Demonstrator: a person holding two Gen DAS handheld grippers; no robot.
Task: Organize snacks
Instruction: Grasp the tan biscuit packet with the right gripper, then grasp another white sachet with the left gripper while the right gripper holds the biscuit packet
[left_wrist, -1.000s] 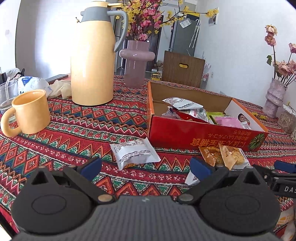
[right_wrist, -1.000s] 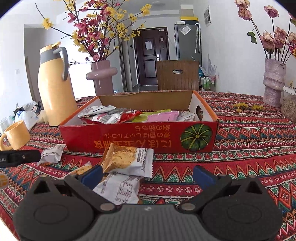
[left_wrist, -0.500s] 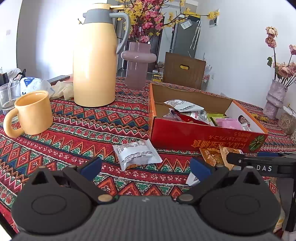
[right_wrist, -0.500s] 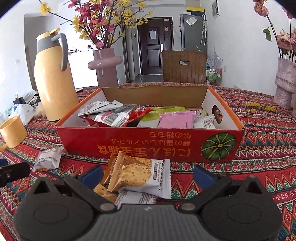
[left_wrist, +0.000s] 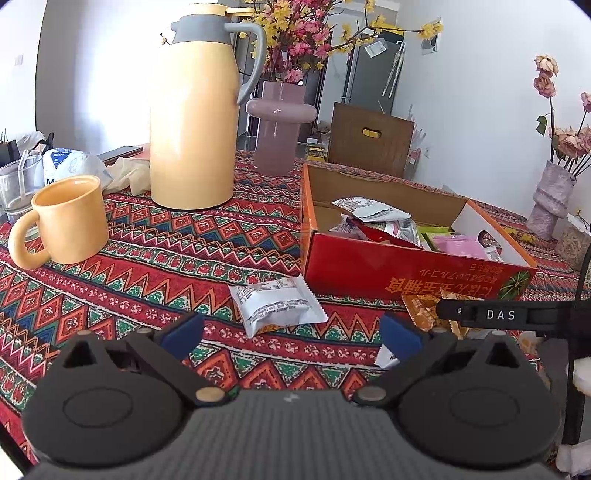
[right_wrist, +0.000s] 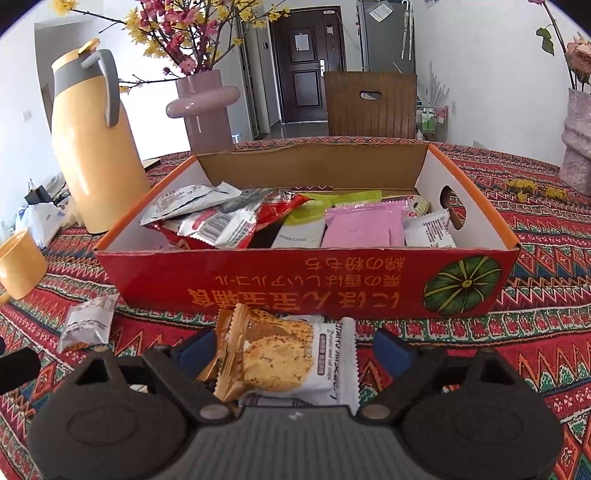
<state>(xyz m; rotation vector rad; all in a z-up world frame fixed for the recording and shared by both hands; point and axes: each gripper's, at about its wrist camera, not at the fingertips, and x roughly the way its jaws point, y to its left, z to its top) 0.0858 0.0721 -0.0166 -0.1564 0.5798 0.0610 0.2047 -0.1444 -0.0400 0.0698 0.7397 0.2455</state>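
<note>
The cookie packet (right_wrist: 284, 360) lies between your right gripper's (right_wrist: 291, 350) spread fingers, just near of the red box (right_wrist: 295, 280). Your left gripper (left_wrist: 291, 332) hangs open near the white packet (left_wrist: 277, 304).

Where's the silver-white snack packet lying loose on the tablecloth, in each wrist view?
Left wrist: silver-white snack packet lies lower centre, just ahead of the open left gripper, near the front-left corner of the red snack box.
Right wrist: same packet at far left, left of the box.
Shared landmark: the red snack box with its pumpkin print.
</note>
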